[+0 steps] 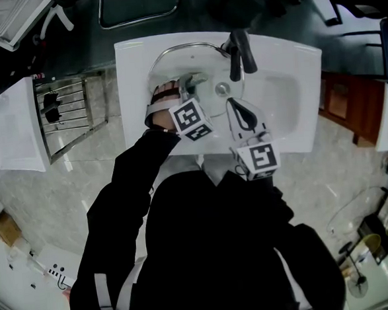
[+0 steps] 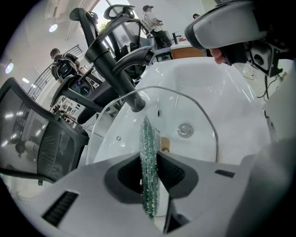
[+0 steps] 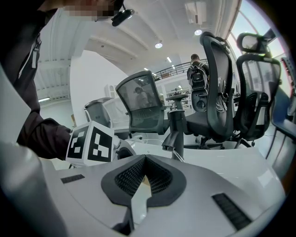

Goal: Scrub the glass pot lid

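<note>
A round glass pot lid [image 1: 181, 60] with a metal rim leans inside the white sink [image 1: 288, 78], under the black faucet [image 1: 241, 51]. In the left gripper view the lid [image 2: 173, 109] fills the basin ahead, with its small tan knob [image 2: 165, 144] just past the jaws. My left gripper [image 1: 190, 86] reaches into the basin over the lid. It [image 2: 150, 159] is shut on a thin green glittery scrubber [image 2: 148, 139] held on edge. My right gripper [image 1: 232, 103] hovers at the basin's near right side. Its pads [image 3: 159, 178] meet at the tips, and I see nothing clearly between them.
The drain [image 2: 185, 130] lies right of the knob. A metal rack [image 1: 72, 116] stands left of the sink and a wooden cabinet [image 1: 339, 104] to its right. Black office chairs [image 3: 222, 106] and people stand behind the faucet [image 3: 175, 134].
</note>
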### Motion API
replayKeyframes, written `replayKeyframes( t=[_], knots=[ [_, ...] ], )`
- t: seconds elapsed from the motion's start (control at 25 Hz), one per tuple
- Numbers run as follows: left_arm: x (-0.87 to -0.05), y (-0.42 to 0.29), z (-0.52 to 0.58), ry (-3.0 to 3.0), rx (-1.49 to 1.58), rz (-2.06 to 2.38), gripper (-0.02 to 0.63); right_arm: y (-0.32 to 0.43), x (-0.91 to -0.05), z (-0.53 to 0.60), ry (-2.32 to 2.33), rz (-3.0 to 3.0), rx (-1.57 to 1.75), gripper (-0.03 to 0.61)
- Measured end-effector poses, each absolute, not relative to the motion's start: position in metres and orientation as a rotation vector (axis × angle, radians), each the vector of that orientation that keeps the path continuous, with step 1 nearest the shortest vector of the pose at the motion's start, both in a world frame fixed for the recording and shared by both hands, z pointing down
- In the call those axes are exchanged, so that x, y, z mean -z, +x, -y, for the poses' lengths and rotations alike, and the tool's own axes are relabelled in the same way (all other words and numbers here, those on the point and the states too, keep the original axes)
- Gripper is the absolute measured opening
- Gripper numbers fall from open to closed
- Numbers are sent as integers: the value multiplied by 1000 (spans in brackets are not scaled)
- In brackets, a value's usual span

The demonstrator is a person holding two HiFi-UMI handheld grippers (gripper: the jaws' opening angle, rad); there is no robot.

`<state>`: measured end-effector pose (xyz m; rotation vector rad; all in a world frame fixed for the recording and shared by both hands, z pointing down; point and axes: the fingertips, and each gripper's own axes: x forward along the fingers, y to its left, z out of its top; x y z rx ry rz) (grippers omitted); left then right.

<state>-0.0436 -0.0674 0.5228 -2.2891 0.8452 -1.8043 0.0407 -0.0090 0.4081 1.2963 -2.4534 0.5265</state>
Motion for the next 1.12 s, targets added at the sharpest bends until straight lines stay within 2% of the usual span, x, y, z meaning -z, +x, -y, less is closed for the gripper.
replayKeyframes(
  t=[1.12],
  knots=[
    [-561, -24, 21, -2370, 1901, -665, 69, 45, -412, 1, 1298, 2441, -535, -11]
  ],
)
